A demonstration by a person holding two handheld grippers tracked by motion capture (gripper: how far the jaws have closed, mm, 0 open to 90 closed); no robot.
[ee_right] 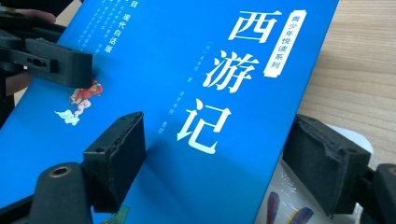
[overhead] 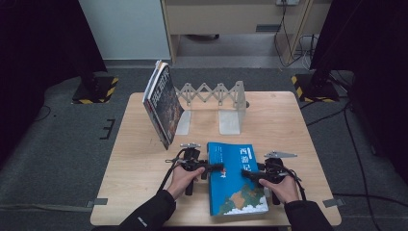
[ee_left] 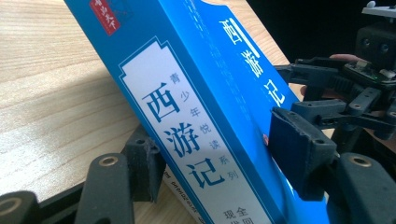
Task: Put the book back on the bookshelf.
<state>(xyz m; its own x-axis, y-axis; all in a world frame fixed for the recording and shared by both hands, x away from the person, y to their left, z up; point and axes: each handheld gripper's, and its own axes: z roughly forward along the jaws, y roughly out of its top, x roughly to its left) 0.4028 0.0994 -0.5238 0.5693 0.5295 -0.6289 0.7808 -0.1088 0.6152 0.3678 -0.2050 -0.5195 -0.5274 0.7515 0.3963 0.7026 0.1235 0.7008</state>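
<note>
A blue book [overhead: 237, 178] lies at the near middle of the wooden table [overhead: 134, 159], and the left gripper [overhead: 217, 167] clamps its spine edge, one jaw under the book and one on the cover. The right gripper [overhead: 246, 174] pinches the opposite edge the same way. Farther back a dark book [overhead: 162, 102] leans against a metal bookend rack [overhead: 216, 103]

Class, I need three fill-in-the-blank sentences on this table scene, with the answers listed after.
1. Both grippers, left gripper and right gripper, hold the ___ book.
2. The other book leans against the metal ___.
3. The table top is made of ___.

Missing words: blue; bookend; wood
</note>
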